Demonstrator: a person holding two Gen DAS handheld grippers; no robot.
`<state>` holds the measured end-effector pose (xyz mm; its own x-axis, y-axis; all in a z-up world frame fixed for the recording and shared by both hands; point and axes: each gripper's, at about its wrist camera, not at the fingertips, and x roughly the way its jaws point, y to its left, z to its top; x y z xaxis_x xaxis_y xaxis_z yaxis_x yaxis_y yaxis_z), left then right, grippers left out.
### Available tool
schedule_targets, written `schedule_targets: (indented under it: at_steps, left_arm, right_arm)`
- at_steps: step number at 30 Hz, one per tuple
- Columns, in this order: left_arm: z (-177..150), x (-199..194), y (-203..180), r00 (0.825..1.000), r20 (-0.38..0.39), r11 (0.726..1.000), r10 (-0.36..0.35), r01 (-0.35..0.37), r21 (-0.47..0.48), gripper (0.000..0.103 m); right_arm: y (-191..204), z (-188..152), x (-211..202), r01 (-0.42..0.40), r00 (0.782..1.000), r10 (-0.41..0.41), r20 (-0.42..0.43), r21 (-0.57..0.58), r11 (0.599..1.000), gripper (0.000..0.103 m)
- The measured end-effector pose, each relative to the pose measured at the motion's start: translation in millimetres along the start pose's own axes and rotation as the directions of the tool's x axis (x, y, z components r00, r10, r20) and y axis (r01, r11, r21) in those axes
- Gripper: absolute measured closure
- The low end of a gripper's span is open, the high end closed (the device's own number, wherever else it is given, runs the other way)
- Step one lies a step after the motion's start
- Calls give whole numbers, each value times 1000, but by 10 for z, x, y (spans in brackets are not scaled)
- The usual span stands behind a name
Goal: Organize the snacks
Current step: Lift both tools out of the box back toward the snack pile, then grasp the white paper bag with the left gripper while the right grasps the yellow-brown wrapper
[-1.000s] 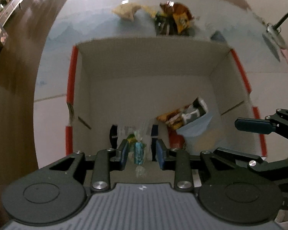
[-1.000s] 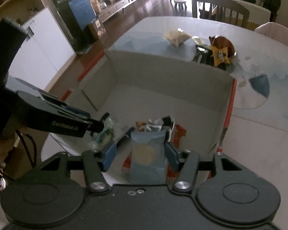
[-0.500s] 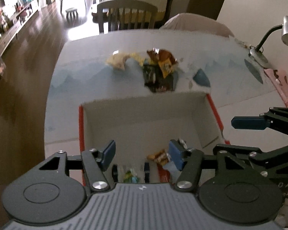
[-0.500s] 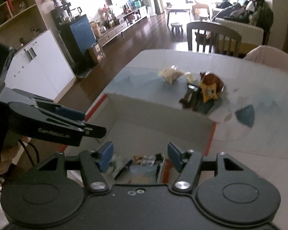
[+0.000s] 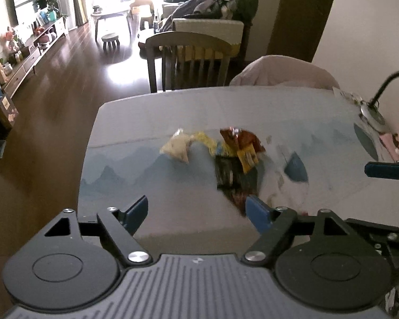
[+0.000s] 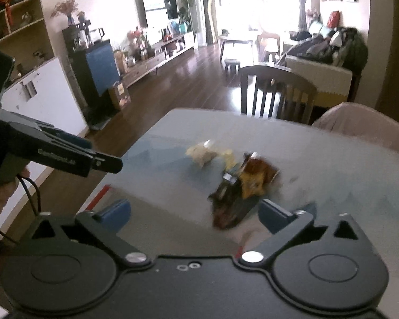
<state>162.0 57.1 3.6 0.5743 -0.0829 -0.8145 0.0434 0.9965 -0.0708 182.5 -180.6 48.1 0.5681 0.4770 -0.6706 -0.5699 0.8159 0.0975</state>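
Note:
Both grippers hang over the blue-patterned table point(image 5: 135, 138), with nothing between their blue fingers. My left gripper point(image 5: 196, 210) is open and its jaws are still widening. My right gripper point(image 6: 195, 211) is open too, its jaws spreading wide. Ahead lies a loose pile of snacks: a pale bag point(image 5: 177, 148) point(image 6: 202, 154), a yellow packet point(image 5: 206, 141), a brown-red packet point(image 5: 239, 139) point(image 6: 258, 170) and dark packets point(image 5: 231, 178) point(image 6: 228, 204). The dark packets lie just beyond the right fingertips. Only a blurred red edge of the cardboard box point(image 6: 98, 194) shows.
A wooden chair point(image 5: 194, 58) and a chair under a pink cover point(image 5: 282, 71) stand at the table's far side. A desk lamp point(image 5: 372, 109) sits at the right edge. The left gripper point(image 6: 66, 154), in a person's hand, shows on the left of the right wrist view.
Both grippers let go of the snacks they held low in the box, a small candy and a blue packet. They opened, rose and tipped up, so the views swung from the box to the pile.

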Motion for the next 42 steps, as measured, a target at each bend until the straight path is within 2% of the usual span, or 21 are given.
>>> schedule_targets:
  at_steps: [6, 11, 15, 19, 23, 27, 29, 33, 35, 38, 42]
  left_arm:
    - [492, 462, 43, 999, -25, 999, 39, -39, 8, 22]
    - [836, 962, 99, 993, -113, 999, 40, -38, 19, 22]
    - [975, 1359, 147, 985, -165, 999, 40, -35, 29, 22]
    - [1053, 1748, 169, 977, -207, 998, 46, -35, 53, 22]
    - [1117, 2152, 194, 959, -280, 997, 44, -25, 70, 22]
    - [1164, 2541, 218, 920, -385, 993, 71, -30, 112, 22]
    - [1192, 2716, 254, 902, -426, 993, 69, -23, 112, 22]
    - [1253, 2936, 334, 890, -454, 996, 48, -6, 93, 22]
    - [1265, 3047, 351, 876, -482, 997, 32, 8, 81, 22]
    - [1266, 3173, 384, 865, -502, 998, 29, 5, 67, 22]
    - [1243, 3282, 408, 863, -502, 998, 55, -30, 59, 23]
  right_arm:
    - [-431, 253, 398, 11, 999, -10, -39, 18, 1000, 0]
    - [-714, 299, 864, 20, 993, -19, -112, 5, 1000, 0]
    - [-881, 265, 1274, 18, 981, -22, -191, -23, 1000, 1]
    - [-1020, 173, 1698, -17, 962, 20, -272, 13, 1000, 4]
    - [-1135, 94, 2020, -26, 948, 51, -314, 82, 996, 8]
    - [-1205, 44, 2279, -38, 937, 79, -341, 124, 991, 12]
    - [-1223, 29, 2381, -44, 932, 90, -351, 136, 990, 19]
    - [-1255, 43, 2502, -50, 930, 101, -353, 152, 987, 25]
    - [-1278, 48, 2543, -50, 931, 105, -350, 164, 985, 29]
    - [-1301, 40, 2600, -48, 930, 109, -351, 177, 983, 34]
    - [-1295, 30, 2614, -54, 933, 111, -342, 171, 984, 37]
